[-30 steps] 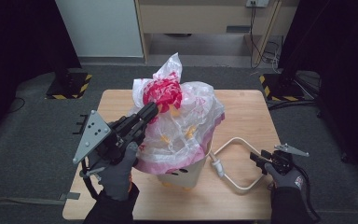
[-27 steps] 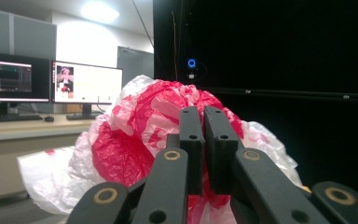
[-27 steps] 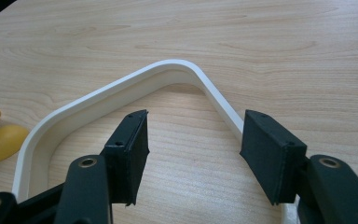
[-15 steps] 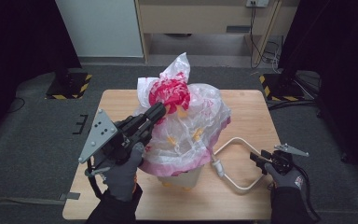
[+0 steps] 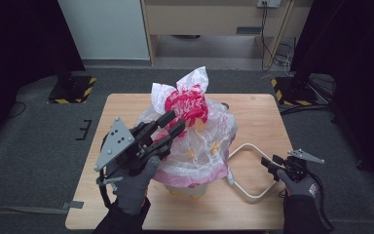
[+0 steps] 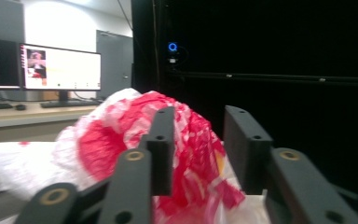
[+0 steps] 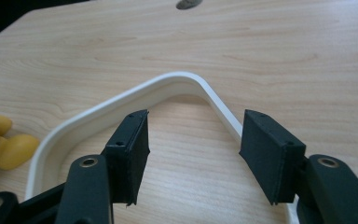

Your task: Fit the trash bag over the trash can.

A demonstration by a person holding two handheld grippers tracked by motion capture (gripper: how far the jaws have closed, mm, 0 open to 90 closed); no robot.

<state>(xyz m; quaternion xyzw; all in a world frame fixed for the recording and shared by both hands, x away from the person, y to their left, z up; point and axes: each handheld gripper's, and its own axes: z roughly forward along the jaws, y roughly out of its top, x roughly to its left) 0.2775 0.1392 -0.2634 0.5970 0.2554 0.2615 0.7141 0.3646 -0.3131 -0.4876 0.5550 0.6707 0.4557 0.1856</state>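
Above the table (image 5: 253, 117), the left gripper (image 5: 174, 125) hovers released beside the red-and-white plastic bag (image 5: 195, 105), mid bag-handling step. Next it must clench the bunched top, while the released right gripper (image 5: 269, 167) waits over the white handle (image 7: 168, 84).

table (image 5: 258, 117): light wood | monitors (image 6: 60, 67): lit, on desk | cabinet (image 5: 209, 17): behind table

From my remote seat I see a light wooden table (image 5: 263, 112) on dark grey carpet (image 5: 39, 146), a pale wood cabinet (image 5: 209, 19) beyond it, black curtains (image 5: 19, 39) on both sides, and yellow-striped stand bases (image 5: 72, 90) near its far corners.
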